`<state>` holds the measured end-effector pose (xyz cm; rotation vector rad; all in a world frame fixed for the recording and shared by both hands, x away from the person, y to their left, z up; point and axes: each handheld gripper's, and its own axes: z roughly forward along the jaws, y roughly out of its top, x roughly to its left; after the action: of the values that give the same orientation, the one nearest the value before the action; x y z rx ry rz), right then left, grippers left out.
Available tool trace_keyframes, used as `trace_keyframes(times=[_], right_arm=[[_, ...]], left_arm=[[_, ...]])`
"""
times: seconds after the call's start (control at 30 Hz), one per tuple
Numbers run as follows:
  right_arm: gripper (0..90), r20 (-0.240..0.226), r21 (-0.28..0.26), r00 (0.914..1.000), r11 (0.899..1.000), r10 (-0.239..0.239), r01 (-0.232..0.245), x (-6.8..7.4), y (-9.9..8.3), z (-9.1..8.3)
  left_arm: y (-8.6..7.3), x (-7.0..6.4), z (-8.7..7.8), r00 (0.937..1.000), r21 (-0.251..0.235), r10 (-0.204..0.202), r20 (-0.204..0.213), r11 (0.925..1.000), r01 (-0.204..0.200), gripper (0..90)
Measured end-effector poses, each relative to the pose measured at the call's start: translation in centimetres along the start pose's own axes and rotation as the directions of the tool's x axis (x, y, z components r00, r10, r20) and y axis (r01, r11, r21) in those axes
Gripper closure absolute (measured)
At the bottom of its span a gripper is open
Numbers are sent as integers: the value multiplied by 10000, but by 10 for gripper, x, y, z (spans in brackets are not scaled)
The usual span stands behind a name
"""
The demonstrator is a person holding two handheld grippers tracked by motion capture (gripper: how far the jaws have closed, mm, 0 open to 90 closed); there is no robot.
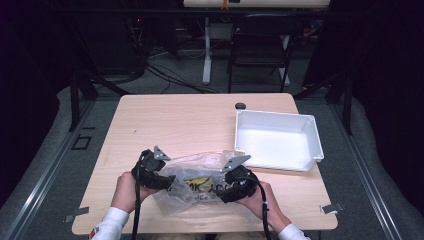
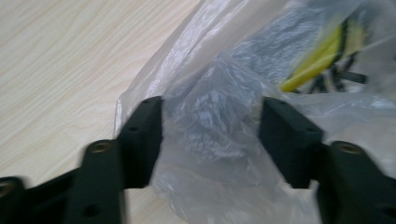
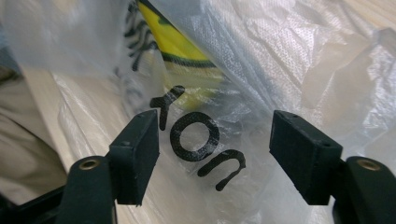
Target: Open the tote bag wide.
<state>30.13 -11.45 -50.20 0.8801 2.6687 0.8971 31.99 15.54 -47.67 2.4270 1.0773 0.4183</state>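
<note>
Two hand-held grippers address a crumpled clear plastic bag (image 1: pixel 197 182) lying on the near edge of the wooden worktop (image 1: pixel 180 125), with an empty white bin (image 1: pixel 276 140) standing just beyond it to the right. The left gripper (image 1: pixel 167 182) meets the bag's left end and the right gripper (image 1: pixel 222 189) its right end; in both gripper views the jaws stand released, film bulging into the gap but not pinched. Inside the bag a yellow-and-black item (image 3: pixel 180 46) shows through the film, near black printed lettering (image 3: pixel 196 140). The step in hand appears to be taking hold of the bag from both ends. To do it well, each pair of jaws should close on a gathered fold of film rather than a single slack layer — thin plastic slips readily — and both should grip before any lift, so the contents do not slide towards one end.
</note>
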Motion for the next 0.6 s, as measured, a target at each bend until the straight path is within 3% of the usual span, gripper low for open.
trace_keyframes(times=[0.13, 0.33, 0.53, 0.6], right_arm=[[352, 456, 412, 9989, 9991, -114, 95, 1, -1, 8], [587, 477, 794, 9988, 9967, 121, -159, -3, -5, 8], [872, 274, 976, 9993, 9949, 239, -264, -5, -7, 11], [900, 218, 1027, 9994, 9943, 276, -297, -7, -8, 13]], left_arm=[[1, 7, 14, 9997, 129, -115, -232, 9998, 118, 660], [0, 8, 22, 9992, 319, 57, -391, 9995, -44, 849], [-2, 13, 23, 9990, 278, -20, -456, 9996, 33, 893], [-3, 16, 23, 9984, 213, -56, -567, 9998, 68, 895]])
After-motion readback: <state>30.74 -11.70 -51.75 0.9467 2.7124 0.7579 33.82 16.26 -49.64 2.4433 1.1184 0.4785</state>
